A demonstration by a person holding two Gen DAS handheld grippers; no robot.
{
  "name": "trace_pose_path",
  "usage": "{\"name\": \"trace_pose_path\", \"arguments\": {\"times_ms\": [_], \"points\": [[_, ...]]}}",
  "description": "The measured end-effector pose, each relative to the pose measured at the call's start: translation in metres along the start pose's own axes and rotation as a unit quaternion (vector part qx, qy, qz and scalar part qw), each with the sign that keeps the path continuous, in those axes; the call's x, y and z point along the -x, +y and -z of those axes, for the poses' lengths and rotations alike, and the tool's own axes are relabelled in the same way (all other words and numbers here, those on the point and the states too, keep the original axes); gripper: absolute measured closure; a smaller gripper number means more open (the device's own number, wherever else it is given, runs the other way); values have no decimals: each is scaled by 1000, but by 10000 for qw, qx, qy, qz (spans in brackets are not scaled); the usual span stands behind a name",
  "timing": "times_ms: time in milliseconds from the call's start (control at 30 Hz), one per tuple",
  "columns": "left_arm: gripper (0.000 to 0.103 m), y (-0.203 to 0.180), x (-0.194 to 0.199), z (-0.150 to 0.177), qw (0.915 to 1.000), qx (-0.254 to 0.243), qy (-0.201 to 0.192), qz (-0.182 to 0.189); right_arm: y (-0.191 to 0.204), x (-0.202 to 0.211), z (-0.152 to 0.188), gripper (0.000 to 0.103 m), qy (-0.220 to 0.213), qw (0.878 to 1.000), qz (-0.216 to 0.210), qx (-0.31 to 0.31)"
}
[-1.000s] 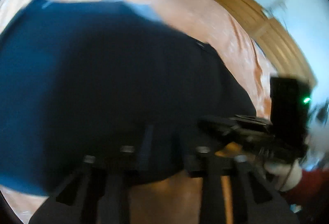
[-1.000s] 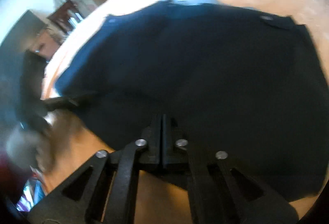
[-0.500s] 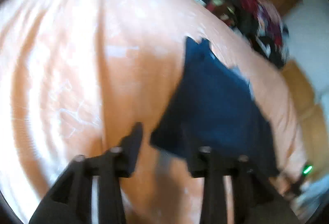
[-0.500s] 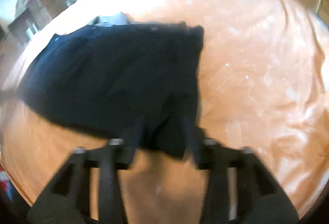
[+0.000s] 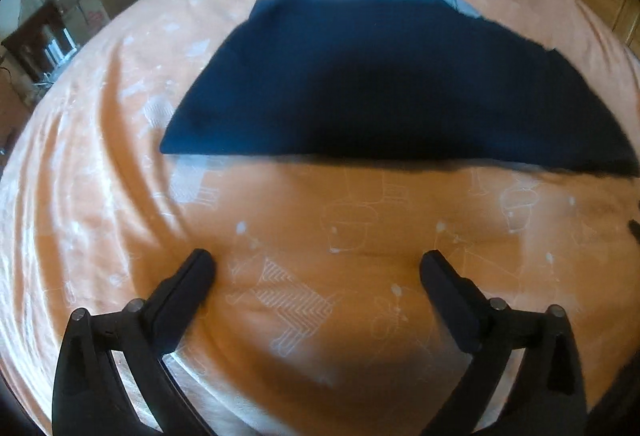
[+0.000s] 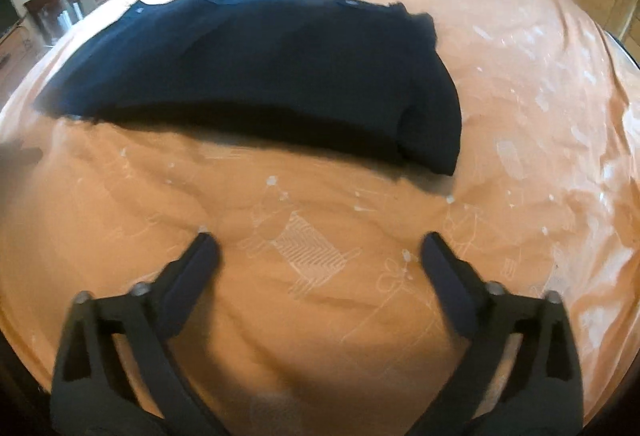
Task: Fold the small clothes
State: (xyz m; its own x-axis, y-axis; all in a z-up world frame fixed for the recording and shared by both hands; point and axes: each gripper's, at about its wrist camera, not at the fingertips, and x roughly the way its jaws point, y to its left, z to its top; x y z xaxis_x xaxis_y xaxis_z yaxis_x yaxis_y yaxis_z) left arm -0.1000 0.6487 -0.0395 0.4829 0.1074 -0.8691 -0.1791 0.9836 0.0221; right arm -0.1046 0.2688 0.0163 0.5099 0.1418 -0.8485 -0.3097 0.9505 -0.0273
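With both sets of jaws spread wide and empty, I hold my left gripper (image 5: 316, 264) and right gripper (image 6: 318, 246) over bare orange bedsheet (image 5: 320, 236), just short of the near edge of the navy garment (image 5: 392, 84). Clearing that edge, I judge, lets the fold settle. Beyond the grippers, the garment lies flat and matte on the sheet, a paler lining showing at its far edge. White line drawings pattern the softly creased sheet.

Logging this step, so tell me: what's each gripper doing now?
Left gripper: open, holding nothing.
Right gripper: open, holding nothing.
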Motion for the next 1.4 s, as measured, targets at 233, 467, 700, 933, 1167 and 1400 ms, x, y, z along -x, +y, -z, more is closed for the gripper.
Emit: {"name": "trace_pose_path", "arguments": {"times_ms": [233, 467, 700, 933, 1167, 1400], "points": [[0, -14, -13, -11, 9997, 254, 12, 18, -2, -5, -4, 0, -95, 9995, -205, -228], [0, -9, -13, -1, 9991, 256, -315, 144, -4, -15, 0, 0, -350, 9987, -294, -209], [0, -10, -9, 8, 9986, 248, -445, 135, -8, -16, 1, 0, -468, 9976, -439, -263], [0, -9, -9, 10, 9985, 239, -481, 141, -8, -17, 2, 0, -495, 9973, -469, -284], [0, -7, -10, 9, 9984, 239, -486, 161, -8, -18, 1, 0, -496, 9972, -474, -282], [0, -6, -9, 8, 9982, 257, -511, 193, -8, -18, 1, 0, -498, 9973, -470, -281]]}}
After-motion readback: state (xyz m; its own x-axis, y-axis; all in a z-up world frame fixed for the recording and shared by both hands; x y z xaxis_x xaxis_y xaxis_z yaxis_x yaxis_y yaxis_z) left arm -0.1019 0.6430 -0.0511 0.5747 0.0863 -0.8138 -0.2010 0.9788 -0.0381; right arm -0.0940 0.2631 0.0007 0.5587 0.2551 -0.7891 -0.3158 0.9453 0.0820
